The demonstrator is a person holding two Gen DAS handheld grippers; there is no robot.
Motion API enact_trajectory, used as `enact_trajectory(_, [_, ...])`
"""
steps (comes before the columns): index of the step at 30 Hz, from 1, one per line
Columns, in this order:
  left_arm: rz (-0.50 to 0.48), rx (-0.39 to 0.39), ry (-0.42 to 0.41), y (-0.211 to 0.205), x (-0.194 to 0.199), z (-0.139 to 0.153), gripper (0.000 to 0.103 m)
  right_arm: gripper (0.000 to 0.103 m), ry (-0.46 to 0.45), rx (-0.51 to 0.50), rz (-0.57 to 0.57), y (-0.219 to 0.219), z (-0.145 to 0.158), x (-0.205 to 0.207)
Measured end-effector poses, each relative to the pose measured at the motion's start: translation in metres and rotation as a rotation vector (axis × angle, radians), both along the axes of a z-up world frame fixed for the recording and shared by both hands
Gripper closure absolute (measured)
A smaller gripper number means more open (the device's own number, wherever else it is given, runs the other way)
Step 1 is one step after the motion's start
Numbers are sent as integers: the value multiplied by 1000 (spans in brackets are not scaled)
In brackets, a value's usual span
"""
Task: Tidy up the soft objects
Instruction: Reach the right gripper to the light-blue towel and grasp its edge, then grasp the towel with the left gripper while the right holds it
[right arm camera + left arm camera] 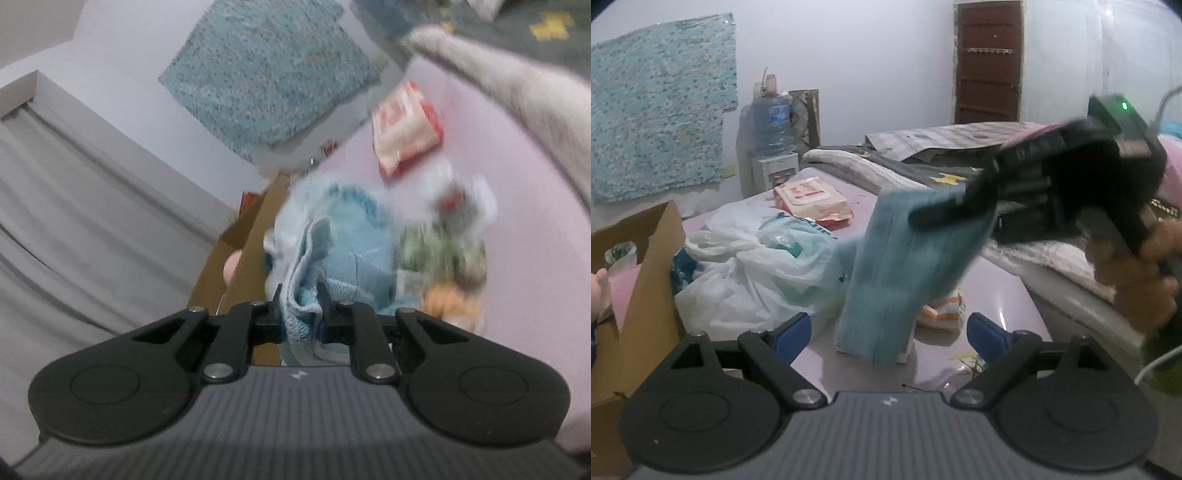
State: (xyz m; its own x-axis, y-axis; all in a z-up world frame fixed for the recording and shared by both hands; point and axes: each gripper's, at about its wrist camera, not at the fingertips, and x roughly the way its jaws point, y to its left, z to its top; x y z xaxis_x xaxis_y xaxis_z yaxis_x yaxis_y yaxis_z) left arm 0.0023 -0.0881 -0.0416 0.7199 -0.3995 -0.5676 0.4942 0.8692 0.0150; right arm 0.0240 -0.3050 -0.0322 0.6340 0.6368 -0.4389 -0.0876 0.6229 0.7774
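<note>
A light blue cloth [886, 273] hangs above the pink bed sheet, pinched at its top edge by my right gripper [945, 206], which is blurred. In the right wrist view the same blue cloth [306, 266] is bunched between the fingers of my right gripper [300, 295], shut on it. My left gripper [886, 328] stands open low over the sheet, its blue fingers [794, 332] on either side of the cloth's lower end, not touching it. An orange and white striped knit item [942, 314] lies behind the cloth.
A brown cardboard box [646, 288] stands at the left. White plastic bags [750, 266] lie beside it, a wet wipes pack [812, 199] farther back. Folded blankets [886, 162] pile at the back right. A hand [1137, 280] holds the right gripper.
</note>
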Motion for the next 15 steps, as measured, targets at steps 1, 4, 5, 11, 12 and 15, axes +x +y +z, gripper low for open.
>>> enact_trajectory(1, [-7,6,3,-2,0,-2,11,90,21,31,7,1,-7,-6])
enact_trajectory(4, [-49,29,21,-7,1,-9,11,90,82,104,14,0,-28,-22])
enact_trajectory(5, [-57,39,24,-9,2,-12,11,90,98,114,7,-1,-34,-26])
enact_trajectory(11, [-102,60,90,-19,17,-27,11,90,194,80,-62,-18,-63,-41])
enact_trajectory(12, [-109,60,106,-21,20,-29,11,90,209,77,-71,-20,-67,-42])
enact_trajectory(15, [-114,70,135,-26,30,-37,11,90,245,95,-83,-26,-80,-40])
